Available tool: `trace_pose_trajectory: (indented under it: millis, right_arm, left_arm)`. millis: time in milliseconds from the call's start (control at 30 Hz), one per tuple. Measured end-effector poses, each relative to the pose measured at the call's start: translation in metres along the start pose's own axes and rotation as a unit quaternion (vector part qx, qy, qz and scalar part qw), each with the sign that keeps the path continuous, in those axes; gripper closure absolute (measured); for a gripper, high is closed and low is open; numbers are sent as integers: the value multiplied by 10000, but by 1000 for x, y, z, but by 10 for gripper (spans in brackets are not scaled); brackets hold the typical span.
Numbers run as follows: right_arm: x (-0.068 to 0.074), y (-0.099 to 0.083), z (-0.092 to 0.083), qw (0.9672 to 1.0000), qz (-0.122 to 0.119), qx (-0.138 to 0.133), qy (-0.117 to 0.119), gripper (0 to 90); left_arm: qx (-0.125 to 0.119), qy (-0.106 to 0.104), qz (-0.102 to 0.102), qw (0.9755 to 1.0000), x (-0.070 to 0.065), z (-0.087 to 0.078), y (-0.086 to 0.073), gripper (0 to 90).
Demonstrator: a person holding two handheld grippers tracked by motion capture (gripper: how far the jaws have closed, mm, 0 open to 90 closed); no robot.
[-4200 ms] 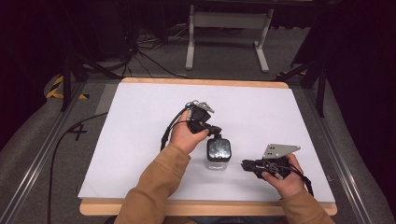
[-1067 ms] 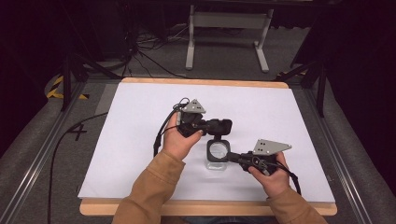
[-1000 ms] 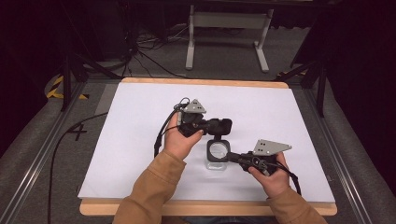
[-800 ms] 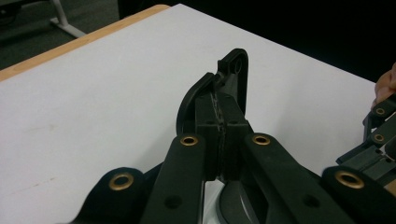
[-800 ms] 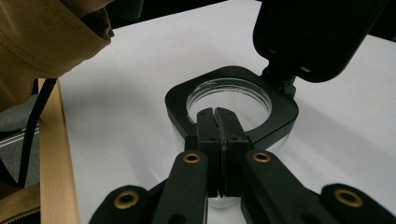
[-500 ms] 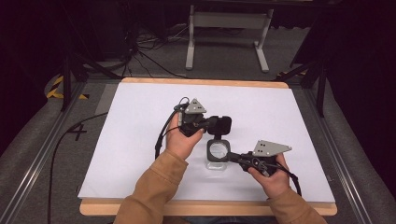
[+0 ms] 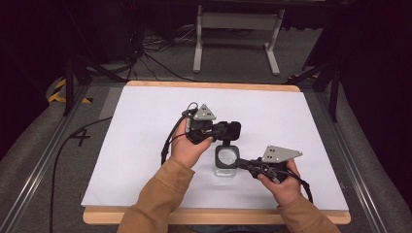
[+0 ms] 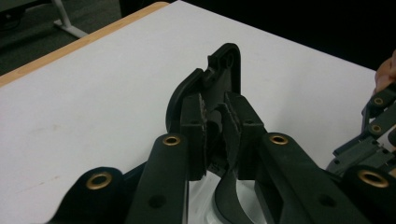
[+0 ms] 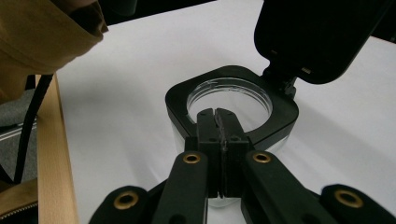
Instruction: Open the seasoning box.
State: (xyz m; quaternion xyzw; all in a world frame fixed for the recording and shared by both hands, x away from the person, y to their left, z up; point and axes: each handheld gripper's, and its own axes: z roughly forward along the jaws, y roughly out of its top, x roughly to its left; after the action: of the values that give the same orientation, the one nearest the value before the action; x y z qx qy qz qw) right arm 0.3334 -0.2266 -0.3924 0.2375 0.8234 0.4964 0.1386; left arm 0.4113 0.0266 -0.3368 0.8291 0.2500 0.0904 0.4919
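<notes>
A small clear container with a black collar stands mid-table, and its black hinged lid is swung up and open. My left gripper reaches in from the left and is shut on that lid; the pads pinch its edge. My right gripper comes from the right with both jaws pressed together. Its tips lie on the near side of the container's black collar. The raised lid hangs over the far side of the round opening.
The white table top has a wooden front edge. A tan sleeve covers the left forearm. A black cable runs over the grey floor at the left. A metal stand is beyond the table.
My right gripper came in from the right and now touches the container's collar. My left gripper has raised the lid from shut to open. Over the last second hardly anything moved.
</notes>
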Motion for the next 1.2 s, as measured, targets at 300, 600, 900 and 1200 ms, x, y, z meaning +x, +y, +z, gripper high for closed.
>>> trace_pose_trajectory:
  millis: [300,600,900,1200]
  right_arm:
    - [-7,13,-7,9998,-31,-118,140,815]
    - [-30,24,-19,9996,202,-119,140,682]
    - [-58,34,-17,9993,362,-48,105,554]
    - [-84,32,-16,9979,606,204,-142,464]
  left_arm:
    - [12,35,15,10000,-4,-29,-4,699]
    - [135,148,-116,9997,-6,-59,-18,626]
    - [320,404,-408,9978,3,-89,-42,573]
    - [458,676,-689,9943,20,-103,-62,520]
